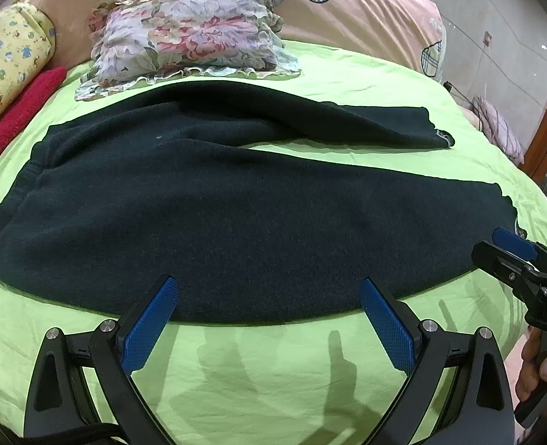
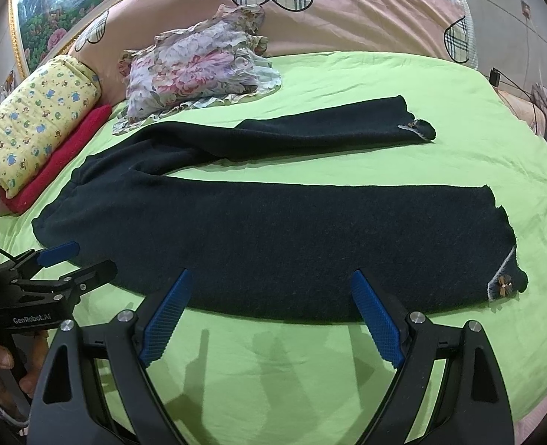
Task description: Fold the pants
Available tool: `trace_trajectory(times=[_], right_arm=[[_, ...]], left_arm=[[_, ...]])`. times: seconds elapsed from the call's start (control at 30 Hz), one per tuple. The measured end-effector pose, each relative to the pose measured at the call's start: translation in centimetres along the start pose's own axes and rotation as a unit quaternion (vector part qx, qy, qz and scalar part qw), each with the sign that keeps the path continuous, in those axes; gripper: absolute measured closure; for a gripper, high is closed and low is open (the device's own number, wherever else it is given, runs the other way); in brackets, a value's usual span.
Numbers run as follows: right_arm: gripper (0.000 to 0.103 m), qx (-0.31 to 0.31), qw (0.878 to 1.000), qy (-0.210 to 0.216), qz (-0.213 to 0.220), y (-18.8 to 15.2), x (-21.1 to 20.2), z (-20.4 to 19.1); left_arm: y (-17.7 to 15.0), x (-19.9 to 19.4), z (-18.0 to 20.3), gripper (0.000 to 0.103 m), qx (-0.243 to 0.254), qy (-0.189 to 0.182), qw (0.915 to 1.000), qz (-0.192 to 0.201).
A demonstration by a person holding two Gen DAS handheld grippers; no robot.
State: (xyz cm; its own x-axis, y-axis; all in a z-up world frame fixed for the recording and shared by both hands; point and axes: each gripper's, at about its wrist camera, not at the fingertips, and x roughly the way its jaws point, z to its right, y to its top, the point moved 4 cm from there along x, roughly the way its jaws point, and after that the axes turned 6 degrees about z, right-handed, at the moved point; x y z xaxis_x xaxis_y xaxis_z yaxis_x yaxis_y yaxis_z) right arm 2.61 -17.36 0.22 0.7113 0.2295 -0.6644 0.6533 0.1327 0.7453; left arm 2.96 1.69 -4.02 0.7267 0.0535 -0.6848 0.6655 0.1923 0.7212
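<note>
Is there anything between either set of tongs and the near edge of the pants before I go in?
Nothing visible. Both the left tongs and right tongs are open at the near edge of the dark pants, with only bare green sheet below them. The floral cushion lies beyond the far leg, out of the way.

A bed [image 2: 347, 85] under a lime-green sheet fills the room. At its head lies a pink quilt [image 2: 366, 15] printed with plaid hearts. Left of the quilt sit a yellow patterned pillow [image 2: 39, 118] on a red cushion [image 2: 69, 148]. A framed floral picture [image 2: 62, 3] hangs behind the pillow. Grey tiled wall [image 1: 496, 3] rises right of the quilt.
</note>
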Motion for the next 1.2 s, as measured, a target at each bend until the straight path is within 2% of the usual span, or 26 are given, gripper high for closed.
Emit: trace_trajectory(times=[0.3,0.5,0.8,0.9,1.03,1.2], right_arm=[[0.015,0.009,1.0,-0.003,0.001,0.8,0.2,1.0],[0.015,0.032,0.999,-0.027,0.006,2.5,0.6,3.2],[0.015,0.062,0.997,-0.031,0.014,5.8,1.9,5.8],[0.015,0.082,0.996,-0.03,0.013,6.8,2.6,7.0],[0.015,0.122,0.992,-0.024,0.003,8.4,4.3,9.0],[0.015,0.191,0.981,-0.015,-0.013,9.9,7.0,12.3]], left_arm=[[1.1,0.3,0.1,0.004,0.026,-0.006,0.9996,0.004],[3.5,0.7,0.2,0.004,0.046,-0.009,0.9988,0.015],[7.1,2.4,2.1,0.004,0.097,-0.021,0.9948,0.022],[8.6,3.3,3.2,0.004,0.127,-0.025,0.9912,0.026],[10.8,5.1,4.8,0.004,0.182,-0.017,0.9825,0.035],[12.5,8.0,6.8,0.004,0.233,-0.021,0.972,0.023]])
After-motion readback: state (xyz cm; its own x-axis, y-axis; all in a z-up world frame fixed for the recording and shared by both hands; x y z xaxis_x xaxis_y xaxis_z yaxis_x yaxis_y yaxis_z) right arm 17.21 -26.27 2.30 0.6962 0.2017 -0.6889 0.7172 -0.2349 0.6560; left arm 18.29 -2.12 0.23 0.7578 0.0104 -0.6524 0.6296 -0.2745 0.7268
